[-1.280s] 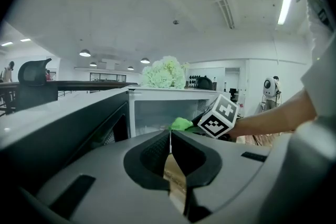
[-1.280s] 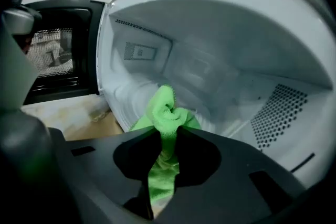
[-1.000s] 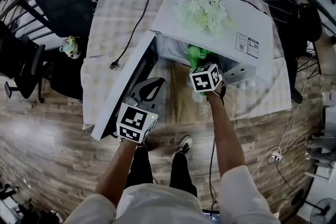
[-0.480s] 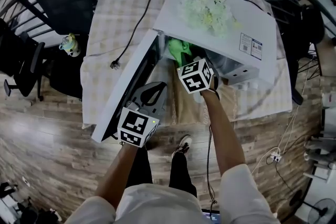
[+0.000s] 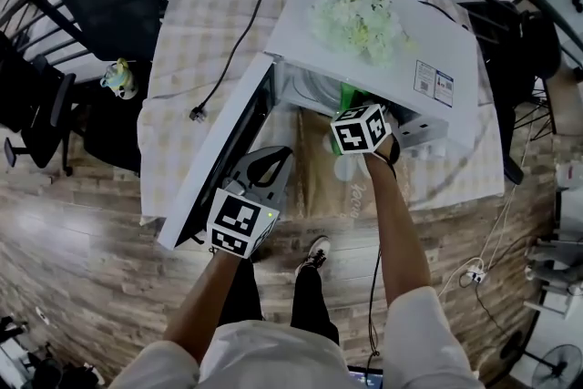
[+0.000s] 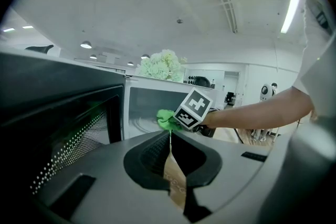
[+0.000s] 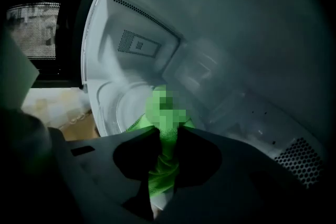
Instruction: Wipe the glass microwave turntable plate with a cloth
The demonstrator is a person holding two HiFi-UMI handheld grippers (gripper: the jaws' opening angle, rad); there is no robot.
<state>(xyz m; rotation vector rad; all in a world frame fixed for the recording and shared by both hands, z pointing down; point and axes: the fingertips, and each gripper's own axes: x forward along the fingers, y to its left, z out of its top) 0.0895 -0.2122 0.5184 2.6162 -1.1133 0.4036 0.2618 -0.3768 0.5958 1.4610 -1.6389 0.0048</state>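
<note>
The right gripper (image 7: 168,135) has swept back to the right inside the open microwave (image 5: 442,46), dragging the green cloth (image 7: 159,173) clenched in its jaws over the glass turntable plate (image 7: 119,106) on the cavity floor. The left gripper (image 6: 169,136) hangs beside the door (image 5: 219,155), jaws closed on nothing. Wiping well probably needs steady downward pressure and overlapping strokes out to the rim.

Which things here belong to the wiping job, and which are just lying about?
Job: green cloth clamped in right gripper; round glass turntable plate; open white microwave oven.
Lying about: white flower bunch; black power cable; shut, empty left gripper.
</note>
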